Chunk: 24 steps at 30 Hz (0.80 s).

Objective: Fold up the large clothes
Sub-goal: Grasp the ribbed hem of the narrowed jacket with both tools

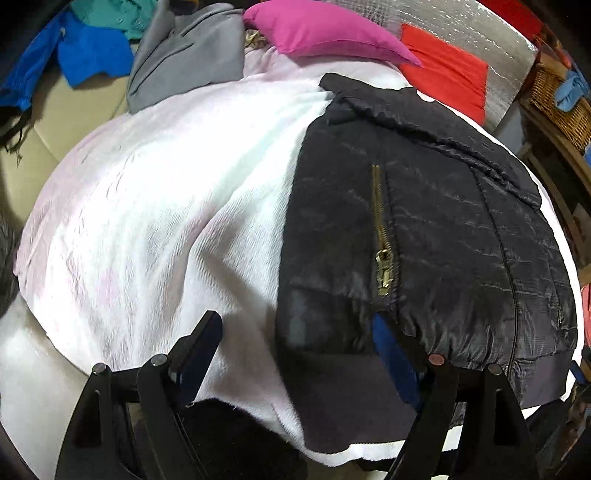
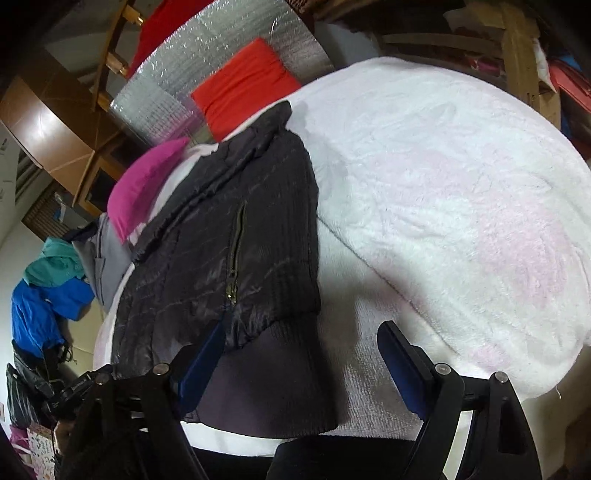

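A black quilted jacket [image 1: 424, 221] lies folded on a white fluffy blanket [image 1: 166, 192], its brass zipper [image 1: 382, 236] facing up and its ribbed hem [image 1: 340, 398] nearest me. My left gripper [image 1: 295, 321] is open over the hem's left corner, its right finger on the jacket and its left finger over the blanket. In the right wrist view the jacket [image 2: 207, 240] fills the left half. There my right gripper [image 2: 301, 328] is open over the hem's [image 2: 266, 387] right corner, left finger at the jacket's edge, right finger over the blanket [image 2: 461, 184]. Neither gripper holds anything.
A pink pillow [image 1: 325, 33], a red pillow [image 1: 447, 70] and a silver foil sheet [image 1: 476, 33] lie beyond the jacket. Grey [image 1: 188, 55], blue [image 1: 88, 55] and teal clothes are heaped at the far left. A wicker basket [image 1: 565, 110] and wooden furniture stand at the right.
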Motion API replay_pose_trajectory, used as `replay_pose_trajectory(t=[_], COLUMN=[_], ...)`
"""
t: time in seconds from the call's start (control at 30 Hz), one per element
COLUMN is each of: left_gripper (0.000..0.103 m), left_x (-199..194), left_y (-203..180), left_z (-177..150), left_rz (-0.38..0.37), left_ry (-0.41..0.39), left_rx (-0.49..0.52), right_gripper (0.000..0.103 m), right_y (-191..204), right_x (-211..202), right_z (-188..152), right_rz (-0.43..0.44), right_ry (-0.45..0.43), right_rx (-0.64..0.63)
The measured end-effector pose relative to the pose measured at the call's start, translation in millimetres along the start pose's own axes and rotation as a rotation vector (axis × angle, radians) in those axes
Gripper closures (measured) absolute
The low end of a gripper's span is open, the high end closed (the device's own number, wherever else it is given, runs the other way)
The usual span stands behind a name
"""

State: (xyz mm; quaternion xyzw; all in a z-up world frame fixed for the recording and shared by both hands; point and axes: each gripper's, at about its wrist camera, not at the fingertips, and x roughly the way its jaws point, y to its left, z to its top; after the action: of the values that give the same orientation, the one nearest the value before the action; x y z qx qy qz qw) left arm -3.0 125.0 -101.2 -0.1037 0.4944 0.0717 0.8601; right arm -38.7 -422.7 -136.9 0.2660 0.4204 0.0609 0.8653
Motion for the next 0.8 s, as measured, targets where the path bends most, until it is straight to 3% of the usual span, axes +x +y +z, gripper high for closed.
replay_pose_trajectory(t=[0.2, 0.4, 0.5, 0.63, 0.73, 0.8], left_gripper=[0.019, 0.019, 0.019, 0.019, 0.02, 0.027], left_x=[4.4, 10.1, 1.7, 4.6, 2.4, -2.8], left_y=[12.5, 22.9, 28.8, 28.7, 23.5, 20.5], left_z=[-7.0, -11.0, -13.3, -12.9, -12.0, -11.5], left_rz=[-0.064, -0.127, -0.171, -0.176, -0.175, -0.169], left_ry=[0.022, 0.035, 0.026, 0.042, 0.033, 0.009], left_rx=[-0.011, -0.041, -0.058, -0.053, -0.041, -0.027], right_gripper=[0.016, 0.017, 0.025, 0.025, 0.026, 0.036], right_y=[3.2, 12.0, 21.4, 18.6, 19.3, 24.1], right_x=[15.9, 25.4, 22.7, 34.9, 36.1, 36.6], right_z=[6.1, 3.2, 1.0, 3.0, 3.0, 1.9], right_rz=[-0.024, 0.026, 0.077, 0.027, 0.055, 0.045], right_ry=[0.026, 0.059, 0.059, 0.077, 0.074, 0.08], right_rx=[-0.009, -0.013, -0.034, -0.029, -0.02, -0.047])
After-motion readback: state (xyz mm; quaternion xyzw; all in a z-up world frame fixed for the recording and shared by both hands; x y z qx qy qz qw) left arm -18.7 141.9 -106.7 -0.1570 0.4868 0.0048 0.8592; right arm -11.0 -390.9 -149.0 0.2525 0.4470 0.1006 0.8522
